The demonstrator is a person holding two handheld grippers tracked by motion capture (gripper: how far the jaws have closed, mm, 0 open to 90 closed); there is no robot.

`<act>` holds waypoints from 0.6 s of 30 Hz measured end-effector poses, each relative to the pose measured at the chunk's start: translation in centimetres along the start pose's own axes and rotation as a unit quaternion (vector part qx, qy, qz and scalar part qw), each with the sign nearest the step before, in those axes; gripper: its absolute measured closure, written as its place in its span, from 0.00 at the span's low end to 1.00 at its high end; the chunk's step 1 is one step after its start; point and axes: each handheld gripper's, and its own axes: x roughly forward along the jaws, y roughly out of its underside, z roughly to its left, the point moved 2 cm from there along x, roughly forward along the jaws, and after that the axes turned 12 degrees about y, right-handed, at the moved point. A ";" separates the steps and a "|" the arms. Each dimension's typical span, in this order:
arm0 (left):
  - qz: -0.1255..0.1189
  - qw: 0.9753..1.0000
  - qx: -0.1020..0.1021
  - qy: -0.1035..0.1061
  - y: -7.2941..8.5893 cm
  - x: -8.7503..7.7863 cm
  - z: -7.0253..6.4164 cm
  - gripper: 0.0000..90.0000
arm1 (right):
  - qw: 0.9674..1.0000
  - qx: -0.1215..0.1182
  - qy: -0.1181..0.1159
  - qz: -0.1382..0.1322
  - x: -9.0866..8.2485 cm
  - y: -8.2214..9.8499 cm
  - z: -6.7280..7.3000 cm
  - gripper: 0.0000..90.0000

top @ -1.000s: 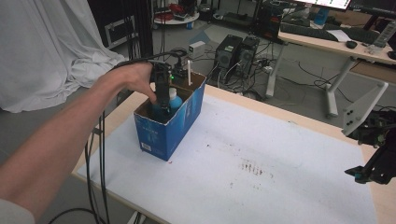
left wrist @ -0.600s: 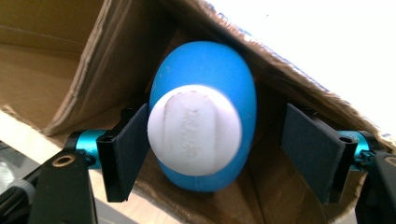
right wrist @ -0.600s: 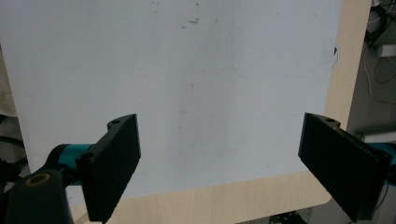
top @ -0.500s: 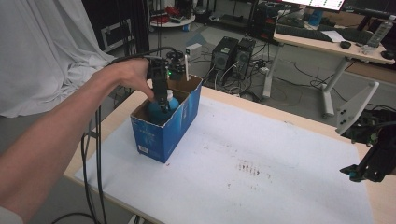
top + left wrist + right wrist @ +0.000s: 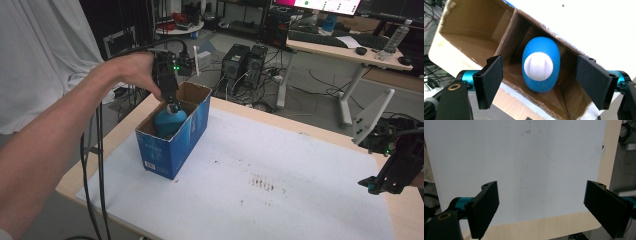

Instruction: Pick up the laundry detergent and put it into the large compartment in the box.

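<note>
- While the left tongs (image 5: 539, 82) are hanging spread wide over the open top of the blue cardboard box (image 5: 172, 145), the step in hand is looking like the end of setting the blue bottle (image 5: 541, 64) into the box, or the start of a reach for it; the pictures are not settling which.
- The bottle is standing upright inside the box, in the middle of its cavity, with its white cap (image 5: 538, 66) facing up between the 2 jaws and touching neither of them.
- In the high view the left tongs (image 5: 171, 102) are sitting just above the bottle (image 5: 169, 121), at the far end of the box.
- The right tongs (image 5: 541, 210) are also standing spread and holding nothing, hovering over the bare white sheet (image 5: 524, 157) near the bench (image 5: 549, 227) edge, well apart from the box.
- If a lift is wanted, I am judging that the next move is calling for a straight drop until the pads are flanking the cap or neck, then a firm squeeze; if the bottle is placed, a straight rise clear of the box walls is being called for.
- The bottle is looking like smooth, rounded plastic with an oval body, so it is likely handling as slippery; the round, ridged cap is giving the better hold.
- The box is showing raw brown corrugated card inside, printed blue outside, with stiff, slightly ragged flaps.
- The sheet is matt white with a few dark specks (image 5: 262, 182).
</note>
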 end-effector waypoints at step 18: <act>-0.020 0.996 0.083 0.014 -6.6 -1.8 -4.1 0.25 | 1.000 0.005 0.000 0.003 -0.1 0.0 -0.1 0.13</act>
